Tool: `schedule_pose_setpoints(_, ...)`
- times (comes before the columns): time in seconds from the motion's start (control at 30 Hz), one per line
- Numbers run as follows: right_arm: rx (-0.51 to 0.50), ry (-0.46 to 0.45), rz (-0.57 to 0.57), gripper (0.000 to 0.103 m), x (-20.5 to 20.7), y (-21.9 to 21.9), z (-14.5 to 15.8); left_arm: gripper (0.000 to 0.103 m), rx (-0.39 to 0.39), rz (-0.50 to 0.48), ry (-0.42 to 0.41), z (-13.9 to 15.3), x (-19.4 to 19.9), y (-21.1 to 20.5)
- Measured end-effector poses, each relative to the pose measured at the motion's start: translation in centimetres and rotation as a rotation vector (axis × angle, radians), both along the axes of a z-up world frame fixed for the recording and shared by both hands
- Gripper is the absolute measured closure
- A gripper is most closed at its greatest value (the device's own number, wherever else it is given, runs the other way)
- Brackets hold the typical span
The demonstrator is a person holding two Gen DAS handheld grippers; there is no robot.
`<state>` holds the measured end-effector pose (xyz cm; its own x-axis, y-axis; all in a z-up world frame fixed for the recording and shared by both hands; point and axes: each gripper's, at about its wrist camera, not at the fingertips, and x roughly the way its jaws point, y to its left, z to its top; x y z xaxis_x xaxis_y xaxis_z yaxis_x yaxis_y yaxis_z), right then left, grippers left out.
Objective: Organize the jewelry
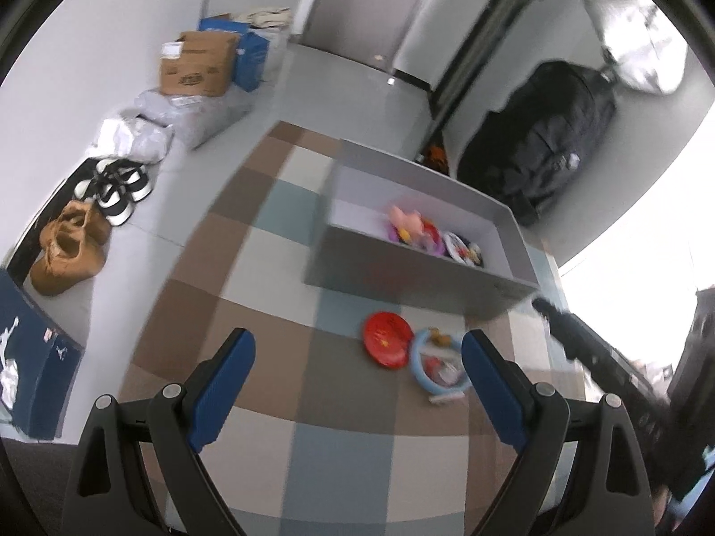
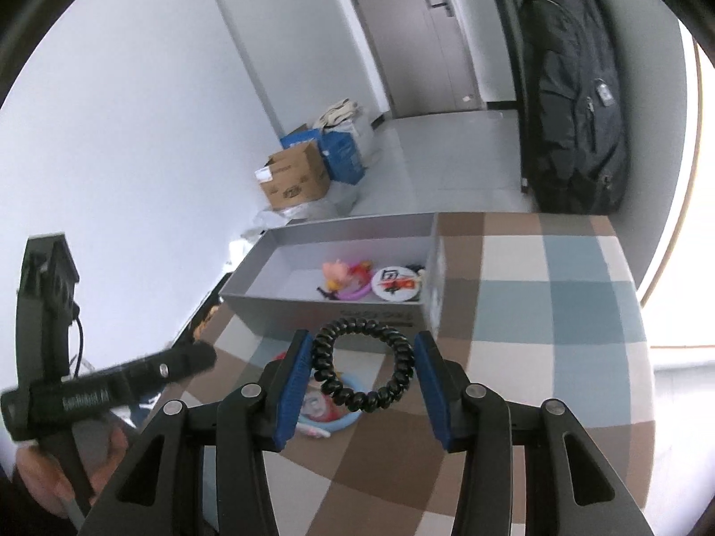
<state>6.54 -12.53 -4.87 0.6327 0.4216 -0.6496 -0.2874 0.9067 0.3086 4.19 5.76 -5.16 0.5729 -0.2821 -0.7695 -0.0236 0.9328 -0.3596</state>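
Observation:
A grey open box [image 1: 402, 281] [image 2: 321, 308] stands on the checked tablecloth and holds a pink hair piece [image 1: 406, 221] [image 2: 336, 270], a purple ring and a round white badge [image 2: 397, 285]. My right gripper [image 2: 363, 364] is shut on a black spiral hair tie [image 2: 362, 364], held above the cloth just in front of the box. My left gripper [image 1: 357, 348] is open and empty, above the cloth before a red disc [image 1: 386, 339] and a light blue ring [image 1: 440, 366]. The light blue ring shows partly under the right fingers [image 2: 328, 422].
The checked cloth [image 2: 536, 312] covers the table. Beyond it lie cardboard boxes [image 1: 196, 64], bags, shoes [image 1: 118, 187] and a black backpack [image 2: 576, 102] by the wall. My left gripper's body shows in the right wrist view [image 2: 89, 393].

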Motion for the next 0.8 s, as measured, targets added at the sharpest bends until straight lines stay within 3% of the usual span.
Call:
schedule_pose_setpoints(0.37,0.026,-0.005,-0.032,0.059,-0.2,-1.9,0.5,0.013,0.070,-0.191,0.016,-0.8,-0.8,-4.4)
schedule_pose_setpoints(0.6,0.045,0.002,-0.060,0.060,-0.4,-3.1,0.6,0.032,0.115,-0.203,0.005,-1.1,-0.6,-5.4)
schedule_pose_setpoints(0.8,0.057,-0.001,-0.066,0.060,-0.6,-3.8,0.8,0.062,0.147,-0.215,-0.003,-1.5,0.3,-6.4)
